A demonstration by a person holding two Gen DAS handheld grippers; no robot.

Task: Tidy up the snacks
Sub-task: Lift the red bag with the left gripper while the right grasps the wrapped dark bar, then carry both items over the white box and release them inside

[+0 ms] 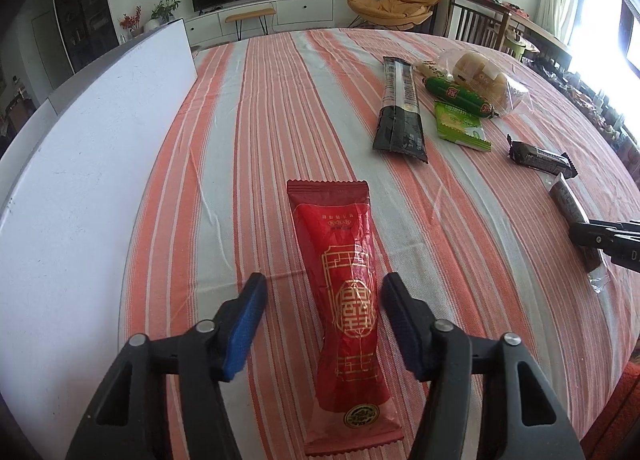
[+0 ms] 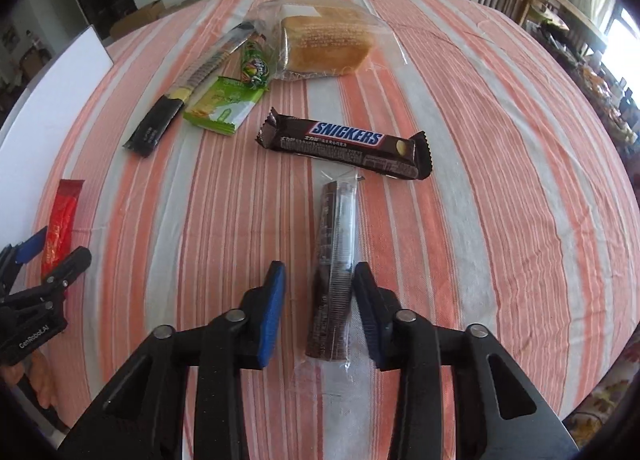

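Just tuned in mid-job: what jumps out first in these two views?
The open left gripper straddles a long red packet near the white board. The open right gripper straddles a clear-wrapped brown cookie stick, just short of the Snickers bar. Beyond lies the bagged bread.

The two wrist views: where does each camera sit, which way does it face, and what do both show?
Left wrist view: sits on the left hand-held gripper, looks forward over the striped tablecloth along the red snack packet lying between its open fingers; right hand-held gripper at the right edge.
Right wrist view: sits on the right hand-held gripper, looks along the clear-wrapped brown biscuit pack between its open fingers towards the Snickers bar; left hand-held gripper at the left edge.
Shared: red packet, Snickers, bread bag, each other's gripper.
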